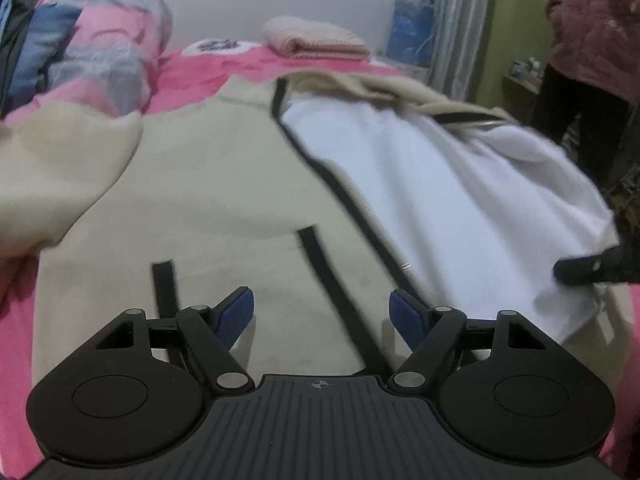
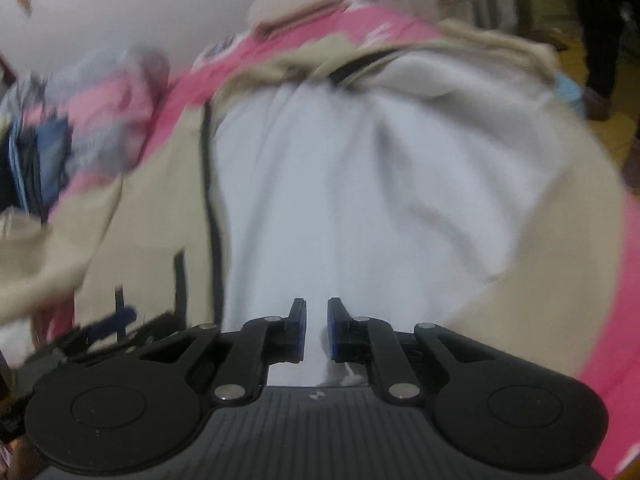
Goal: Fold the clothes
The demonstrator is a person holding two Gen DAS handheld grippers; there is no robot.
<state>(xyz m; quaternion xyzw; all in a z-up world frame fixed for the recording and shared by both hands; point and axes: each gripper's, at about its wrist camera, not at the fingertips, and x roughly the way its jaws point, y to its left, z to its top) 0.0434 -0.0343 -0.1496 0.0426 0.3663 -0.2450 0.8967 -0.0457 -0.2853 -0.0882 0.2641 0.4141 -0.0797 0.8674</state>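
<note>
A pink bed (image 1: 224,68) carries one beige jacket (image 1: 208,184), its white lining (image 1: 440,200) flipped open. Beyond the jacket: one folded towel (image 1: 316,42), one clothes pile (image 1: 80,48). Left tongs (image 1: 322,316) released above the jacket; right tongs (image 2: 317,330) clenched on the lining.

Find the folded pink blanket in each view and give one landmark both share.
Left wrist view: the folded pink blanket lies at top centre, on the far end of the bed.
Right wrist view: the same blanket sits at top centre, blurred.
Shared landmark: the jacket's black zipper strip.
</note>
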